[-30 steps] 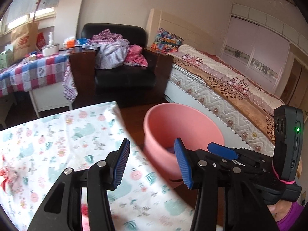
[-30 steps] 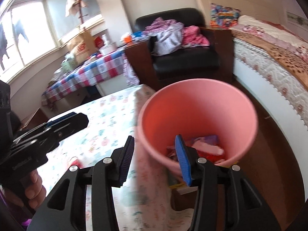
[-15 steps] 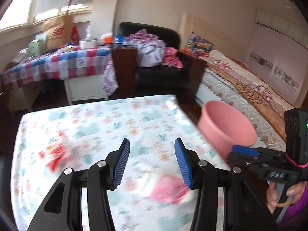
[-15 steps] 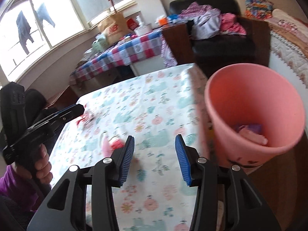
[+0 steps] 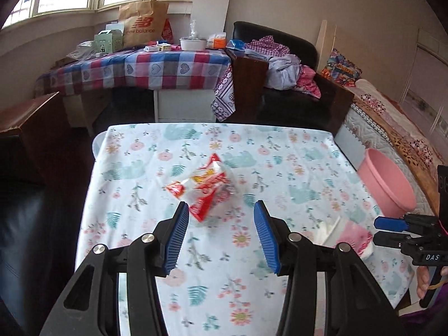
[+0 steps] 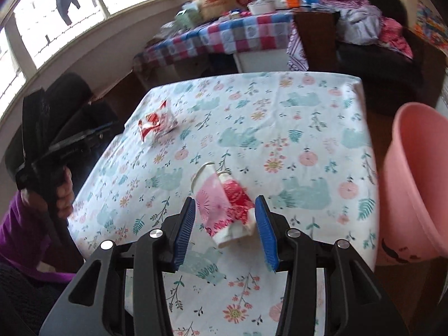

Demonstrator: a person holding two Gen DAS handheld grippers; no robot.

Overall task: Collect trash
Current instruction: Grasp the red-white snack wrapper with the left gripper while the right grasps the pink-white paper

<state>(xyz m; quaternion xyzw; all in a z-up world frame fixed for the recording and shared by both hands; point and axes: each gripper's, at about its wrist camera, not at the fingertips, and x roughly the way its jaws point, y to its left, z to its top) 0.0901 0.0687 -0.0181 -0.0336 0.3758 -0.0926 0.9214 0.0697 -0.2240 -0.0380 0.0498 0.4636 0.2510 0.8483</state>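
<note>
A crumpled red and white snack wrapper (image 5: 207, 186) lies on the flowered tablecloth (image 5: 280, 151), just beyond my left gripper (image 5: 221, 233), which is open and holds nothing. The same wrapper (image 6: 155, 124) shows far left in the right wrist view. A pink and red paper cup (image 6: 226, 205) lies on its side there, partly between the fingers of my right gripper (image 6: 225, 229); the pads stand apart from it, so it is open. This cup (image 5: 352, 236) appears beside the right gripper in the left wrist view. A pink bin (image 6: 414, 184) stands off the table's right edge.
Behind the table are a checked-cloth table (image 5: 145, 67) loaded with boxes and a paper bag, a black armchair (image 5: 288, 64) piled with clothes, and a bed (image 5: 392, 128) at right. A dark wooden cabinet (image 5: 30, 123) stands left. A hand in a purple sleeve (image 6: 16, 224) holds the left gripper.
Both grippers swung left, away from the pink bin, and now point down over the table. The wrapper has come in front of the left gripper and the cup between the right gripper's fingers.
</note>
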